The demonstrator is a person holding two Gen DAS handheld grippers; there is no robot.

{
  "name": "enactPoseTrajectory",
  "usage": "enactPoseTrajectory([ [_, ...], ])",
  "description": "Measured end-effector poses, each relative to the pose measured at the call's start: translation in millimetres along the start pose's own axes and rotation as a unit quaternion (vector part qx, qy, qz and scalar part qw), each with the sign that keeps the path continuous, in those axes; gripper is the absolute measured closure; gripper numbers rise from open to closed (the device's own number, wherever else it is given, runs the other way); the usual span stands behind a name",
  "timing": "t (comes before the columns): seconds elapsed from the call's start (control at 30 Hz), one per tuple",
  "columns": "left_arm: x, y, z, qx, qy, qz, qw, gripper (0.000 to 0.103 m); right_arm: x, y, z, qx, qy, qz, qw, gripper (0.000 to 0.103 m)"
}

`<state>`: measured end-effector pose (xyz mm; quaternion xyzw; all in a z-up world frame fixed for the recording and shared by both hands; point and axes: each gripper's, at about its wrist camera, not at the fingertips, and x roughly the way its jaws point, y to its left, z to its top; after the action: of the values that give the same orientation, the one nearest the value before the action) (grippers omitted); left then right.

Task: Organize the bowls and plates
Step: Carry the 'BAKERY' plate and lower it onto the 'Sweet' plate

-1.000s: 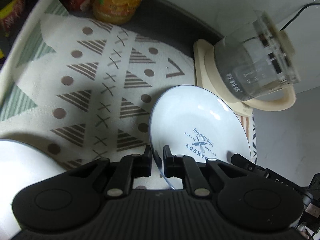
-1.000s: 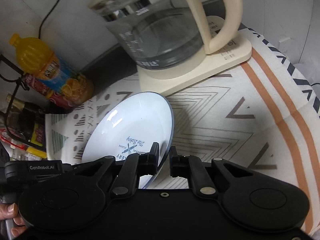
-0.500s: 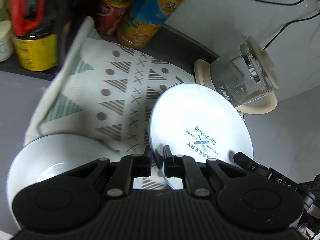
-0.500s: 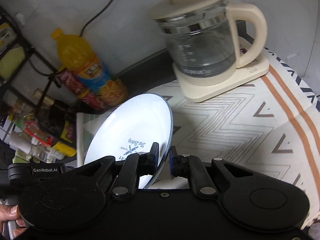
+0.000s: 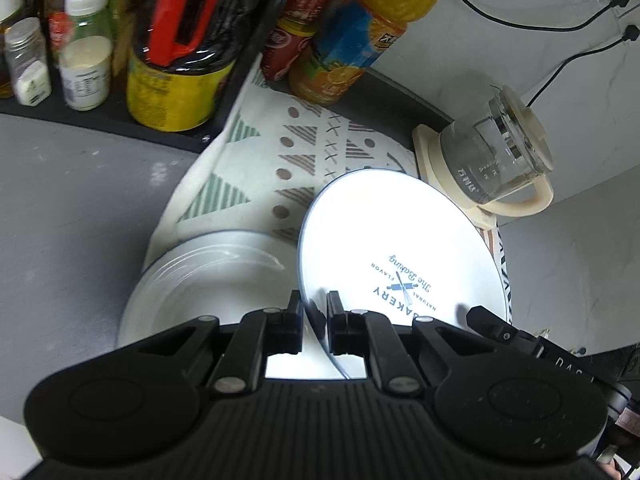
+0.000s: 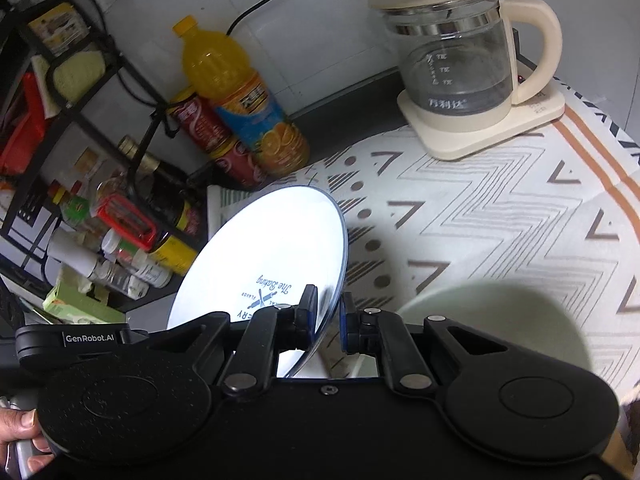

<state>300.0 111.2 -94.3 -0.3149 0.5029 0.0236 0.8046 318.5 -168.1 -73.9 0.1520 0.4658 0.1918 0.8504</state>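
here both claws [image 5: 315, 318] [image 6: 328, 316] pinch a white, blue-rimmed "bakery" plate [image 5: 400, 248] by its edges.

Cream-based glass electric kettle [image 6: 460, 64] on patterned white cloth [image 6: 500, 216]. Orange juice bottle [image 6: 240, 92] beside red drink cans [image 6: 216, 140]. Black wire condiment rack [image 6: 60, 152] at left.

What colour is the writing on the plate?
Blue, on a white plate with a thin blue rim; clearest in the left wrist view.

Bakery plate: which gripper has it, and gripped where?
Both. The left gripper and the right gripper are each shut on the rim of the white bakery plate, at opposite edges, and it is tilted.
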Motion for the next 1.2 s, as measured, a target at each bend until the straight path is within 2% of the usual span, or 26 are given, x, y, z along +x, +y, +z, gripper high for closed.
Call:
enactPoseTrajectory([
  [0.47,-22,40,-27,0.024,0.017,0.006,0.9995,0.094,-4,28,-56,0.019,-0.004,-0.015,1.000,0.092],
  [0.87,-15,71,-36,0.018,0.038,0.000,0.9991,0.094,7,45,-81,0.010,0.013,-0.039,0.999,0.092],
  [1.2,-2,79,-44,0.022,0.058,0.009,0.9980,0.094,16,46,-95,0.009,0.029,-0.060,0.998,0.092],
])
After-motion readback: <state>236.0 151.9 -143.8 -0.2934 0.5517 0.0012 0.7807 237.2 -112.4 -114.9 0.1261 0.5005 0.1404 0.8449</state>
